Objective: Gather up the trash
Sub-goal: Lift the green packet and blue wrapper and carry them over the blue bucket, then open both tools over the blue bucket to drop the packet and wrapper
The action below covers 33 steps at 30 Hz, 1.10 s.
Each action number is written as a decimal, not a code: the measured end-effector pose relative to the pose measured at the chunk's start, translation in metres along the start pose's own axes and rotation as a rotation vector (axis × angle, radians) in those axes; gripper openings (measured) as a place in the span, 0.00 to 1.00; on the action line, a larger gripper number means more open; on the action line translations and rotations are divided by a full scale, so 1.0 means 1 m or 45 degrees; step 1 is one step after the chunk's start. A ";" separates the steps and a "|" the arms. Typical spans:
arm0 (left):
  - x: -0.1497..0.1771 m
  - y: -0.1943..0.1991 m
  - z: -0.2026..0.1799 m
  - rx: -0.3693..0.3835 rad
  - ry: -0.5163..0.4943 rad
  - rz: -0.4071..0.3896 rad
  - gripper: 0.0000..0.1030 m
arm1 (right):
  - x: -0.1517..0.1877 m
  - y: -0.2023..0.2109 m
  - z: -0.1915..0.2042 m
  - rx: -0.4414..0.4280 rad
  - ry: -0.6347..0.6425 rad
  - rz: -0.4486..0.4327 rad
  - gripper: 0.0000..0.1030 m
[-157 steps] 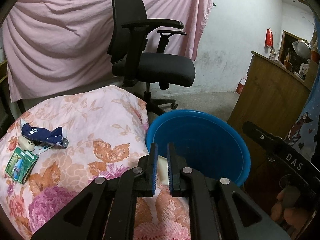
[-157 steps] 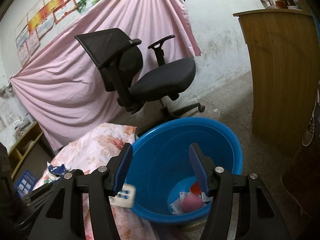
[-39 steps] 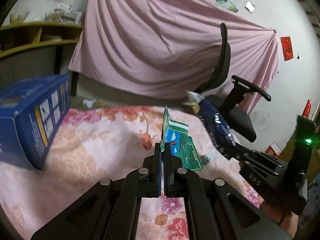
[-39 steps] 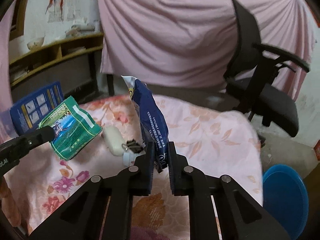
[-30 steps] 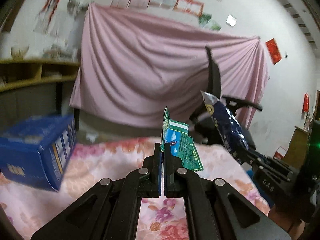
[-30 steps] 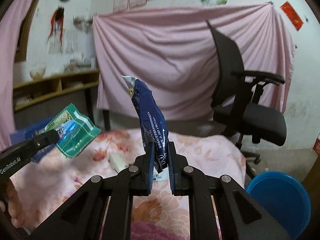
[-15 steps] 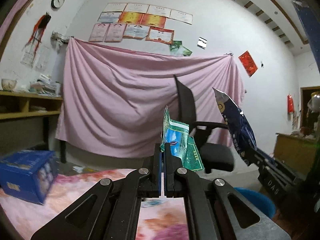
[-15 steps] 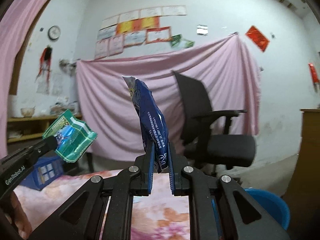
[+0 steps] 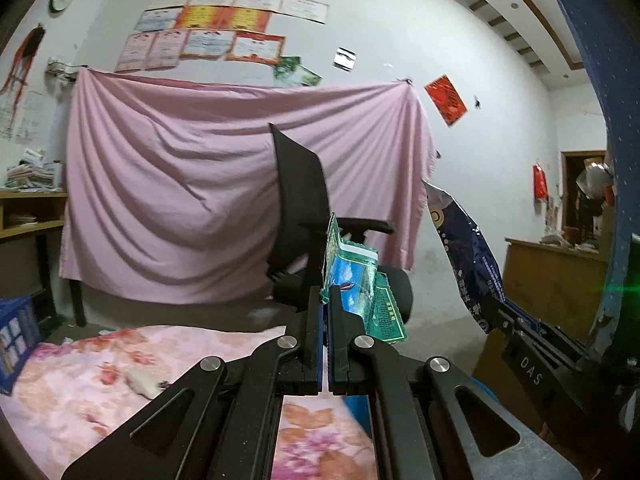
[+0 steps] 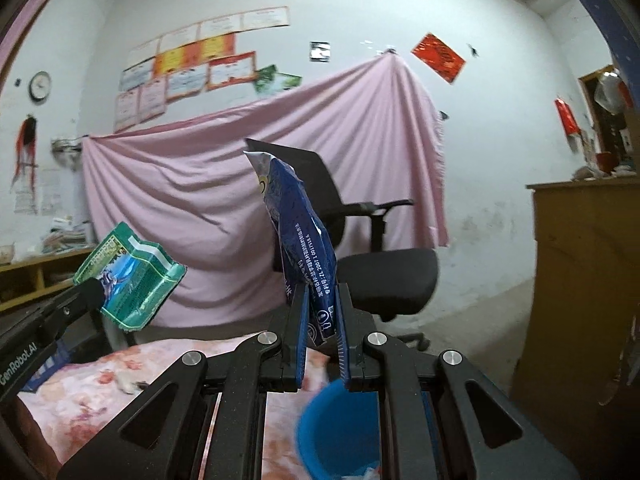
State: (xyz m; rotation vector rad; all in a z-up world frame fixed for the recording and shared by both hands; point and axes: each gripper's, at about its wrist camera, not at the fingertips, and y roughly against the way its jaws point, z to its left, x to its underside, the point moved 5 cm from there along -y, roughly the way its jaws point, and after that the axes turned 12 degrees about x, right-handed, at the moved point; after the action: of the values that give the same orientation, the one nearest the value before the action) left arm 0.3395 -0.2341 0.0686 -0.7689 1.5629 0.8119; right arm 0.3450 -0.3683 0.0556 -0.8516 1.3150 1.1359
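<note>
My left gripper point(image 9: 325, 296) is shut on a green and blue wrapper point(image 9: 362, 290), which stands up from the pads, raised above the flowered bedspread point(image 9: 120, 364). The same wrapper point(image 10: 130, 280) shows at the left of the right wrist view, at the tip of the left gripper point(image 10: 90, 290). My right gripper point(image 10: 322, 300) is shut on a dark blue foil packet point(image 10: 300, 240) that stands upright; that packet point(image 9: 468, 264) also appears at the right of the left wrist view. The blue basin point(image 10: 340, 428) lies low, under the right gripper's fingers, with some paper in it.
A black office chair point(image 10: 380, 264) stands in front of a pink sheet point(image 9: 180, 200) hung on the wall. A wooden counter point(image 10: 584, 280) is at the right. A small white object point(image 9: 140, 384) lies on the bedspread, and a blue box point(image 9: 14, 340) sits at the far left.
Both grippers have swung to the right and risen with their wrappers still held. The bedspread has dropped low in both views, and the blue basin has come under the right gripper.
</note>
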 end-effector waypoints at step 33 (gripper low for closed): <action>0.078 -0.084 -0.022 0.163 0.144 0.577 0.04 | 0.047 -0.054 -0.068 0.111 -0.140 0.445 0.14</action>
State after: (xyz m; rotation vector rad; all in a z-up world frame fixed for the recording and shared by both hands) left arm 0.3872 -0.3016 -0.0134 -0.3737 1.9056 0.9934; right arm 0.3725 -0.4404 -0.0049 -0.4981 1.4453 1.3641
